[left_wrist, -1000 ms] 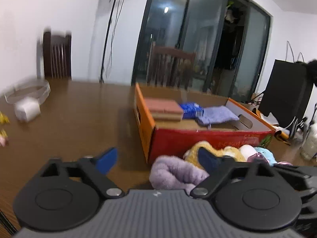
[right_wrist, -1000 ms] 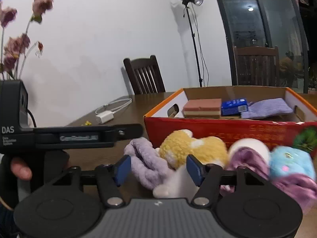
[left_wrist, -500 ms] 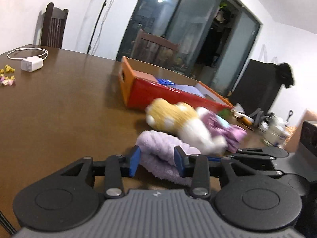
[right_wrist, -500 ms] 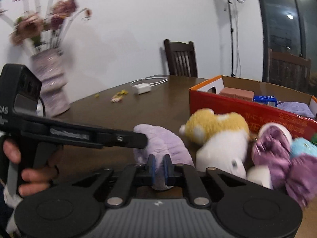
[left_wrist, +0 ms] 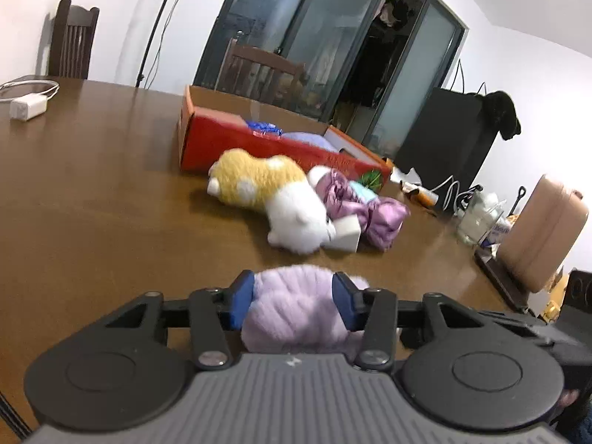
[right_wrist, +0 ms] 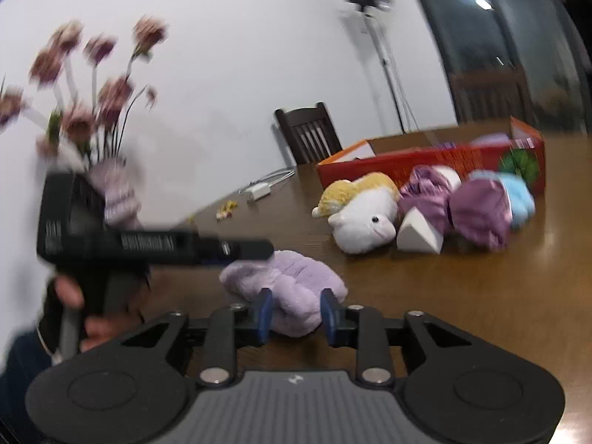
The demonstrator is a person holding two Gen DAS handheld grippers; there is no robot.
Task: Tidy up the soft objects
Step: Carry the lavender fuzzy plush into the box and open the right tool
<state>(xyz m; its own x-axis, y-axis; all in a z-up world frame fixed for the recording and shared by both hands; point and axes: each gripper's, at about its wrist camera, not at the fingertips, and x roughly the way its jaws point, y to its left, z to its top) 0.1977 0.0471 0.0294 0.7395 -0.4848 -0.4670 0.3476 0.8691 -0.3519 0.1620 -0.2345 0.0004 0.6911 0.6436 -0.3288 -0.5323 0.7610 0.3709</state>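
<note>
the wooden table runs bare across its left half, from the near edge out to a white charger and cable by the far left rim; a dark chair stands behind that rim. the right edge is crowded with a tan jug, a clear jar and cords. in the right wrist view the stretch of table between the near edge and the toy pile is free.

a red cardboard box sits mid-table, open on top; inside show a blue packet and a pale lilac cloth, the rest hidden by the wall. just in front of it, touching its wall, lie a yellow-and-white plush, a white block, purple puffy bundles and a light blue plush.

the fluffy lilac cloth lies bunched on the table, well apart from the box and near the front edge. it looks thick, ribbed and soft. the left gripper is at medium width with both blue pads pressed into the cloth's sides. the right gripper straddles another lobe of the same cloth, its pads touching or just beside it; i cannot tell whether it grips. this view is blurred.
</note>
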